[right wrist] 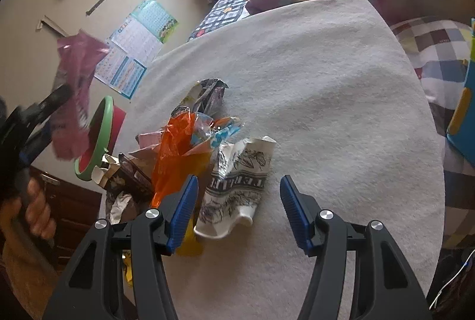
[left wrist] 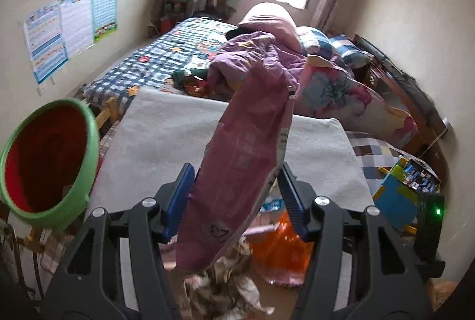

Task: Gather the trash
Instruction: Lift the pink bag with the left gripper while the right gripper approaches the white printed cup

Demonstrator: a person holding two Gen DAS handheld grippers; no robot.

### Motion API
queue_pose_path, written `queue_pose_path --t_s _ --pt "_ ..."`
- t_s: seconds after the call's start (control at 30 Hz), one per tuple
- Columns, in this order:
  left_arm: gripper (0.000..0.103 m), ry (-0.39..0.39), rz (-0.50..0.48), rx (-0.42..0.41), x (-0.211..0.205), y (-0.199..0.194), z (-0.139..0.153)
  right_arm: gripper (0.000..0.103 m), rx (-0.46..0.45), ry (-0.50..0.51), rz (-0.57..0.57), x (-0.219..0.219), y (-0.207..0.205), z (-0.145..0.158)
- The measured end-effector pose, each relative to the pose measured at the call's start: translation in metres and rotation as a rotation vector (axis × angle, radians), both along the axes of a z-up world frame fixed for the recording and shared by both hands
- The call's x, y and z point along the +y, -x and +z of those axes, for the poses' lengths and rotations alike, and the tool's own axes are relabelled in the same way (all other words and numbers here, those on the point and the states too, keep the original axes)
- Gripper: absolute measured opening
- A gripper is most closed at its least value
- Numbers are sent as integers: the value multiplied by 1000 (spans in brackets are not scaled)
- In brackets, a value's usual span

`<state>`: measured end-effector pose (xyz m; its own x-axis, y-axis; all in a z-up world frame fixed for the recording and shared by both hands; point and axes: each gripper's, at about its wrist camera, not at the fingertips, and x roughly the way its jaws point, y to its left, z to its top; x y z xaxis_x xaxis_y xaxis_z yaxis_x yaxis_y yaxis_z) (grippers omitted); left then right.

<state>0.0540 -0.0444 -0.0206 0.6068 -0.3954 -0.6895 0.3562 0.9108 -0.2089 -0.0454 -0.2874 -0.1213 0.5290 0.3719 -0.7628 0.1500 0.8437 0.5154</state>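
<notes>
grey mat (right wrist: 326,82) beside the bin (left wrist: 89,141) holds much trash (right wrist: 190,141); my left claw (left wrist: 236,195) pinches a pink bag (left wrist: 246,141), right claw (right wrist: 239,210) spread, empty.

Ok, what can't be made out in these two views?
- Bin bottom: left wrist view, too dark inside; right wrist view, pink bag covers it.
- Print on the pink bag: blurred, both views.
- Trash under the orange wrapper: hidden in the pile.
- Left claw tips: behind the bag, right wrist view.
</notes>
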Motion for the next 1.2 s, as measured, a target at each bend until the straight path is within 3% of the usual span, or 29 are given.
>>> queue_pose_path --t_s 0.2,0.43,0.53,0.7,0.77,0.93,1.03,1.1,1.2 --pt "54 -8 15 37 5 9 -9 57 21 -8 6 7 -5 -6" --pt "46 -8 13 39 12 13 -12 57 30 18 26 16 -10 -10" --pt "46 -11 7 53 13 11 -16 30 20 41 55 23 -10 -8" --pt "46 -21 -2 106 15 8 -28 24 4 53 57 22 -5 -6" --pt "55 -27 -18 118 15 7 -30 23 0 60 49 20 -1 -5" --pt "67 -84 -70 153 9 9 -44 25 11 91 44 20 2 -4" --pt "67 -104 -75 173 6 11 -51 28 15 88 33 18 3 -3" --pt "68 -87 -77 154 7 13 -44 43 2 94 21 16 7 1" --pt "73 -90 -84 122 6 13 -35 46 -6 100 12 14 7 4"
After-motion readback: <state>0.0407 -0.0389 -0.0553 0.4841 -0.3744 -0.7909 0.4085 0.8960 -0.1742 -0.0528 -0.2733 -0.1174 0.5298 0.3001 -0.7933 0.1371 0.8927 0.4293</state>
